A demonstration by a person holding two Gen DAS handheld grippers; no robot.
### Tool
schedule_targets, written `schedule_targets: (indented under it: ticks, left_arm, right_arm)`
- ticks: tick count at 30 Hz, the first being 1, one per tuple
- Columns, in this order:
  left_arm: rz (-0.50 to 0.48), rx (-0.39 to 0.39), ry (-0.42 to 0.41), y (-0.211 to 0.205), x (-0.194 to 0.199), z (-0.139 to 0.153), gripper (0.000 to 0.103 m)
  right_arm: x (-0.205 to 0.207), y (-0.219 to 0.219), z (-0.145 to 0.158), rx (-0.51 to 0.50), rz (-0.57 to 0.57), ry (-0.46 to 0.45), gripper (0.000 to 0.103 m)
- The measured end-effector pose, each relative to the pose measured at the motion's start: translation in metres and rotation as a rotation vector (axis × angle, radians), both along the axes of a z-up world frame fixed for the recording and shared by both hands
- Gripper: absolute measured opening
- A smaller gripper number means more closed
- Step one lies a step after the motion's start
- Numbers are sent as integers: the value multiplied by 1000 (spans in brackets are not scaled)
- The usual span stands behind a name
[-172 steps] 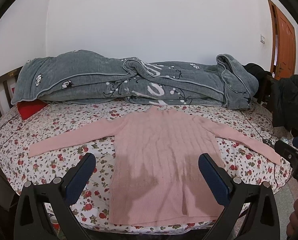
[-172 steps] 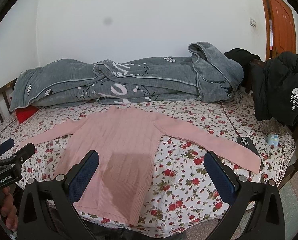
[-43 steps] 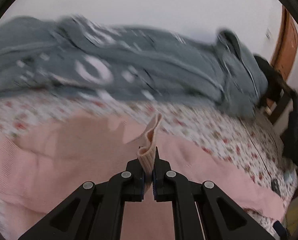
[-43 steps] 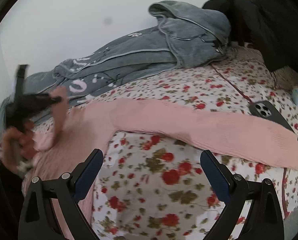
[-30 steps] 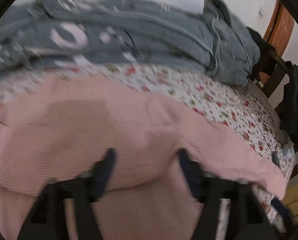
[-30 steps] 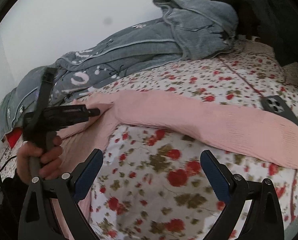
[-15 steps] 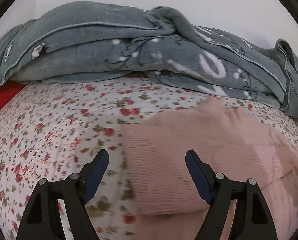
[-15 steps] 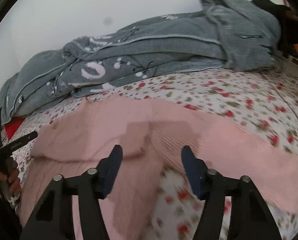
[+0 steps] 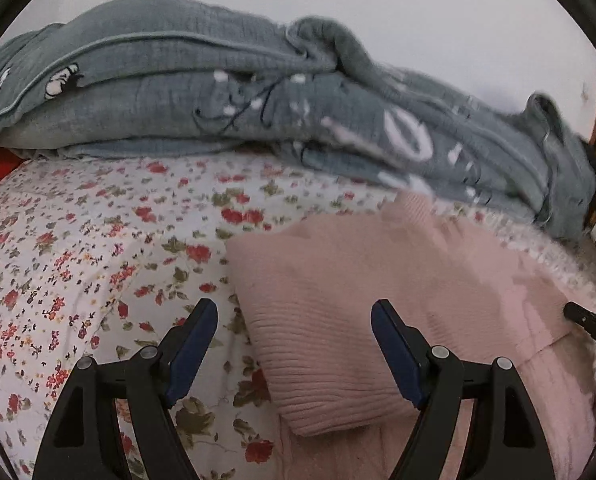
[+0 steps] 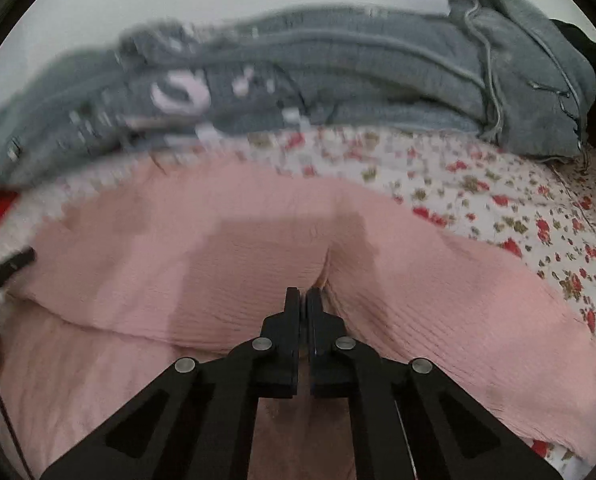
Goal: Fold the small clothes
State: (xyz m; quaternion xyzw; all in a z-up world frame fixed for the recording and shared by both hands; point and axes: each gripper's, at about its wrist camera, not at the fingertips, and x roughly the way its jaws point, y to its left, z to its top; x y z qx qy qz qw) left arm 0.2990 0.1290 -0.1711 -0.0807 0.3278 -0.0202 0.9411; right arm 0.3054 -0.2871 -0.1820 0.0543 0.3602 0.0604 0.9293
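Here, bed (image 9: 78,248): a floral sheet covers it, and a grey quilt (image 9: 218,92) is heaped along the far side.
Pink sweater (image 10: 218,248): it lies flat on the bed near the viewer, its left sleeve already folded across the body; the right sleeve trails off to the right over the sheet.
Left claw (image 9: 294,350): jaws wide, nothing between them, hovering over the sweater's folded left edge.
Right claw (image 10: 303,300): its jaws have just been closing and now stand pinched together on a small pucker of knit near the right shoulder.
Risk, thin pinch: only a small ridge of fabric seems caught, so a quick lift could let it slip out.
Risk, extra layer: if the pinch took the body layer too, the whole sweater would drag and undo the left fold.
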Motion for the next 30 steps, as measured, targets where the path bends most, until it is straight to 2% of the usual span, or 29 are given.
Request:
schedule_targets:
  ticks: [2, 8, 9, 11, 13, 14, 15, 16, 17, 18, 19, 21, 25, 30]
  left_arm:
    - [-7, -25, -30, 3, -5, 3, 79]
    - [-110, -87, -115, 1, -16, 11, 80]
    - [-122, -82, -113, -1, -16, 11, 80]
    - [-162, -55, -76, -11, -10, 8, 80]
    - [-194, -18, -3, -21, 1, 0, 80]
    - [-188, 10, 39, -25, 6, -5, 80]
    - [-182, 37, 84, -28, 12, -10, 80]
    - [-185, 51, 115, -31, 17, -13, 80]
    - [-189, 57, 120, -32, 18, -14, 80]
    - [-189, 57, 116, -32, 17, -13, 80]
    - [-187, 57, 115, -31, 16, -14, 81]
    - [-186, 58, 124, -30, 17, -15, 82]
    - [-179, 61, 120, -31, 15, -15, 86]
    - [-171, 51, 100, -27, 13, -12, 87]
  right_arm:
    - [-8, -6, 6, 15, -28, -49, 3]
    - [-15, -12, 14, 6, -89, -95, 3]
    - [-13, -12, 12, 1, -88, -77, 3]
    - [0, -5, 0, -38, -69, 20, 3]
    - [11, -2, -9, -76, -79, 112, 6]
    - [11, -2, -10, -74, -73, 120, 8]
    - [9, -4, -7, -61, -69, 113, 10]
    - [7, -6, -6, -50, -65, 110, 18]
    - [4, -7, -4, -48, -62, 111, 34]
    - [-1, -10, 0, -52, -67, 110, 41]
    - [-9, -16, 6, -56, -83, 95, 48]
    - [-29, -30, 16, -64, -101, 56, 48]
    - [-79, -75, 36, -64, -135, -12, 61]
    - [-153, -153, 37, -58, -292, -31, 62]
